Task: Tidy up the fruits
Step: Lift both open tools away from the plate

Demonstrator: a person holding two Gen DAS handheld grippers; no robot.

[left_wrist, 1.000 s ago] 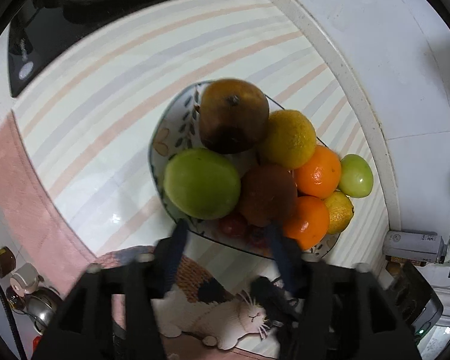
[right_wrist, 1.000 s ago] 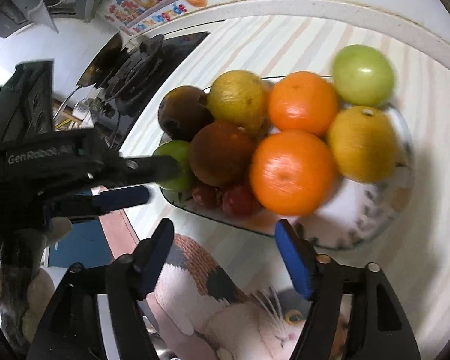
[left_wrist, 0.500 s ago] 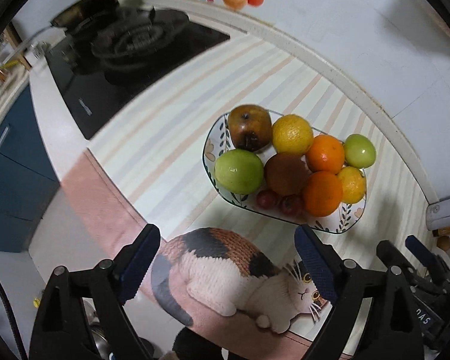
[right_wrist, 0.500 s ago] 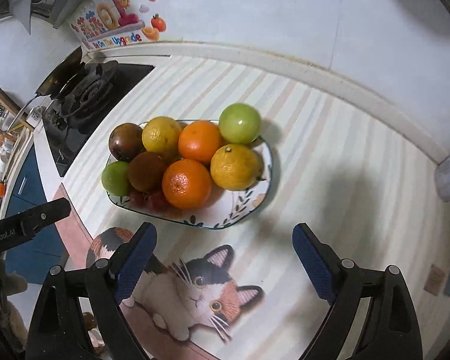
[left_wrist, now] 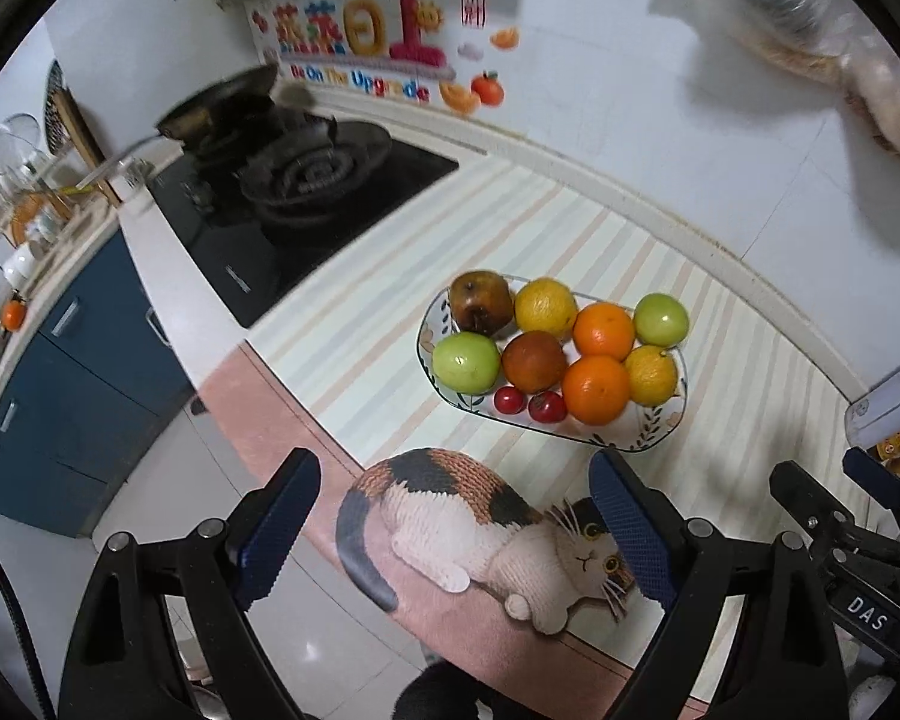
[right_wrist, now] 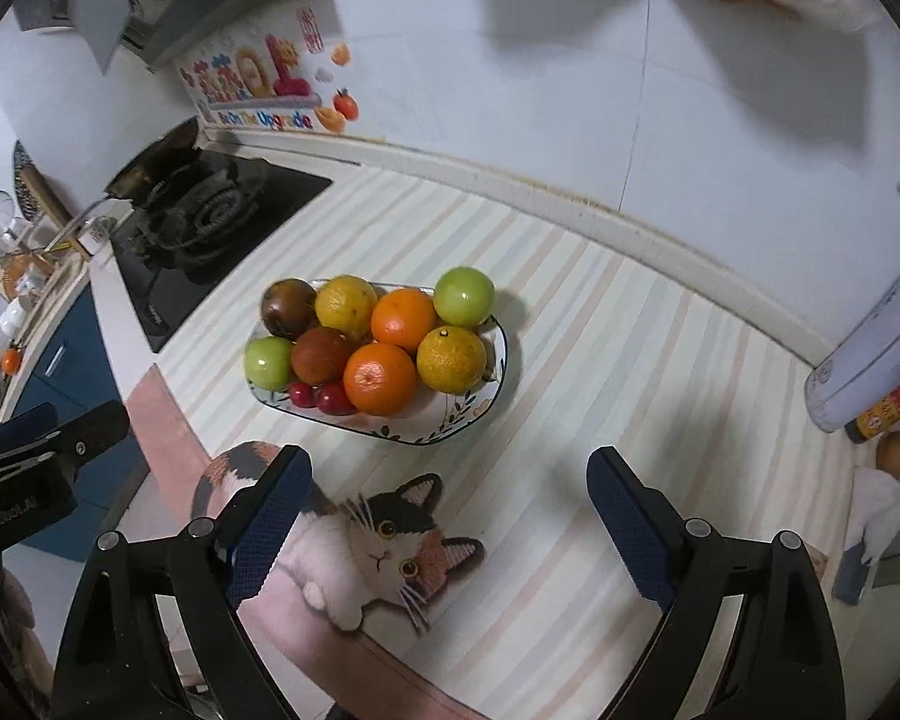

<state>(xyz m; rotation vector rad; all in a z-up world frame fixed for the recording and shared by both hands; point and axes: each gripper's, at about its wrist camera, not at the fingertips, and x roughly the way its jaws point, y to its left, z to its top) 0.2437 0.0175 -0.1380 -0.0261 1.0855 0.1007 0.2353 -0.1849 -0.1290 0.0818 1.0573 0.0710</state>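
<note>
Both tools are hanging above the counter's front edge, nothing in either.

Left tool [left_wrist: 450,516]: jaws are standing wide apart, gripping nothing, hovering over the cat print [left_wrist: 480,534] at the front edge of the striped mat [left_wrist: 354,354]. It is well short of the plate.

Gas hob [left_wrist: 306,204] is sitting at the counter's back-left corner with a dark pan [left_wrist: 222,108] on it; blue cabinets [left_wrist: 72,384] are showing below the left edge.

Plate [right_wrist: 450,429] is sitting mid-counter on the mat, holding all the fruit packed together, touching:
- back row, left to right: brown bruised fruit [right_wrist: 288,307], yellow citrus [right_wrist: 346,306], orange [right_wrist: 403,318], green apple [right_wrist: 464,296] at the plate's back-right rim
- front row: green apple [right_wrist: 268,362], dark red-brown fruit [right_wrist: 322,355], orange [right_wrist: 380,378], yellow-green citrus [right_wrist: 451,359]
- two small red fruits [right_wrist: 321,397] are lying at the front-left rim, under the front row

Right tool [right_wrist: 450,510]: jaws are spread fully, empty, hovering over the cat's face near the front edge, apart from the plate.

A silver tin [right_wrist: 870,354] is lying tilted at the counter's right edge, with a brown egg-like item [right_wrist: 894,453] just in front of it.
</note>
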